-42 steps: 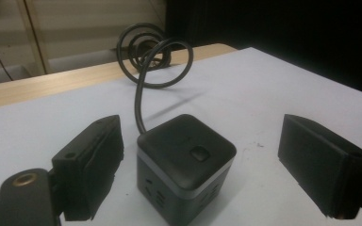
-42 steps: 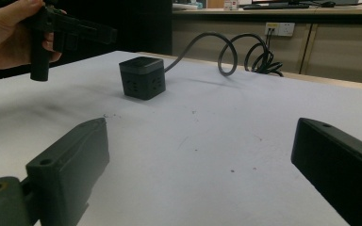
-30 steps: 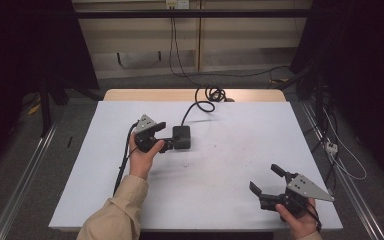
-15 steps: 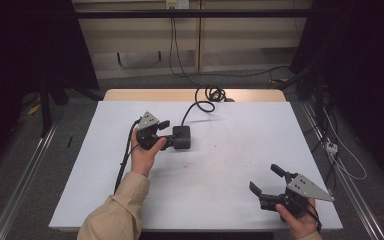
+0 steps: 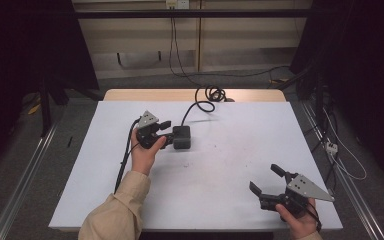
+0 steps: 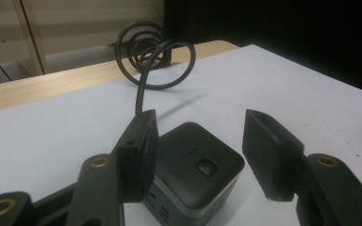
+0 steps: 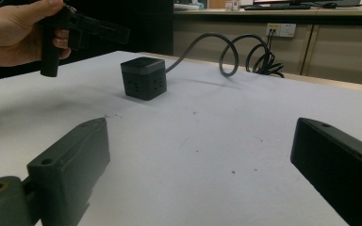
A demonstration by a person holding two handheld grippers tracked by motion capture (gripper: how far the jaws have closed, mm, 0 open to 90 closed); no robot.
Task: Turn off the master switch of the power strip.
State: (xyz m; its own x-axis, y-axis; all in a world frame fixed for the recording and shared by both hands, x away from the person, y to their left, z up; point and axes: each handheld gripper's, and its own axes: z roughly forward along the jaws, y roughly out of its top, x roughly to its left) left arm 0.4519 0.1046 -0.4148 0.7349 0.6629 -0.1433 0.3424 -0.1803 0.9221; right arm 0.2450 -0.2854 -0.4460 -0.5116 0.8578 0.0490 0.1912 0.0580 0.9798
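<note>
- Step in hand, judged: closing on black power cube (image 5: 182, 137), sitting mid-worktop (image 5: 230, 200), coiled cable (image 5: 211, 93) trailing behind cube.
- Left tongs (image 5: 166, 133) astride cube, just been closing; pads not yet pressing, a gap visible on one side.
- Right tongs (image 5: 267, 179) wide open, empty, well apart from cube.
- Next, likely: finish squeeze, square on cube's sides.

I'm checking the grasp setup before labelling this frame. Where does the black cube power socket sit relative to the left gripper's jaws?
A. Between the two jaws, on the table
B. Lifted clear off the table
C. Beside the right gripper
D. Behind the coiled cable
A: in the left gripper view the cube socket rests on the white table, between the jaws of the left gripper.
</note>
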